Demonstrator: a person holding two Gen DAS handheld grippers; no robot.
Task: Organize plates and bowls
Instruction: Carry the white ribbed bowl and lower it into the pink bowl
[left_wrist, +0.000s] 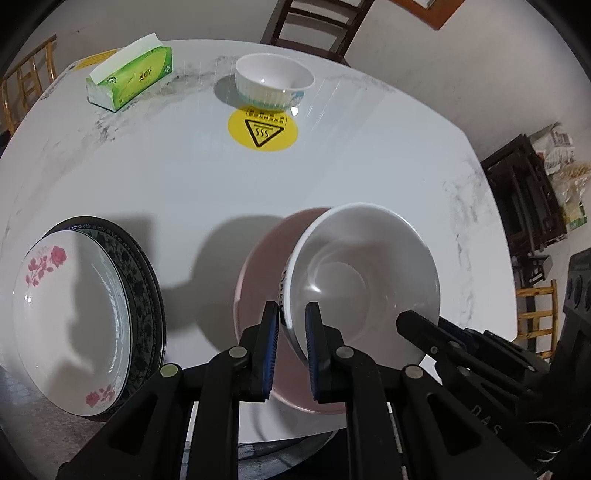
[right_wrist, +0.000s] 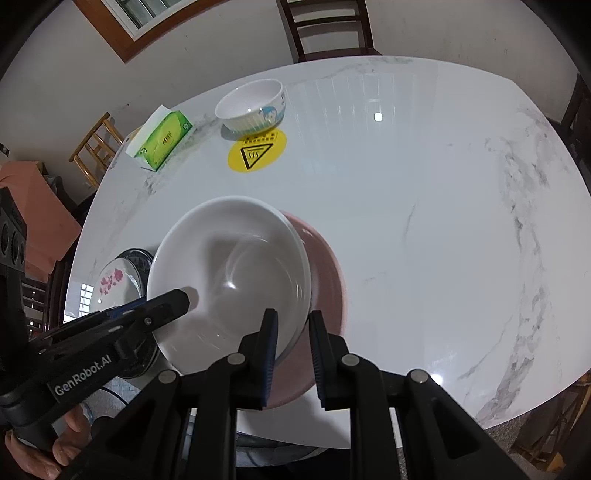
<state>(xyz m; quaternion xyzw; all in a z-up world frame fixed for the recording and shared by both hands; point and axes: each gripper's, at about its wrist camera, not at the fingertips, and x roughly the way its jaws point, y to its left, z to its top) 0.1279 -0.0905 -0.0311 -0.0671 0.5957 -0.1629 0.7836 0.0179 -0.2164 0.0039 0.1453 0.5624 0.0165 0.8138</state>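
Marble table (left_wrist: 184, 177): we grip one white bowl (left_wrist: 362, 280) with both tools.
Left gripper (left_wrist: 291, 314) and right gripper (right_wrist: 291, 321) pinch opposite rim sides, jaws nearly closed; pink bowl (left_wrist: 258, 266) directly beneath, plates (left_wrist: 74, 317) left.

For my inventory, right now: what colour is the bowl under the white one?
Pink, clearest from the right wrist.

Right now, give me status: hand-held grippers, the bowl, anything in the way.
Left hand-held gripper and right hand-held gripper both clamp the white bowl's rim. Bowl tilted over the pink bowl. Plate stack off to the side; nothing in the way.
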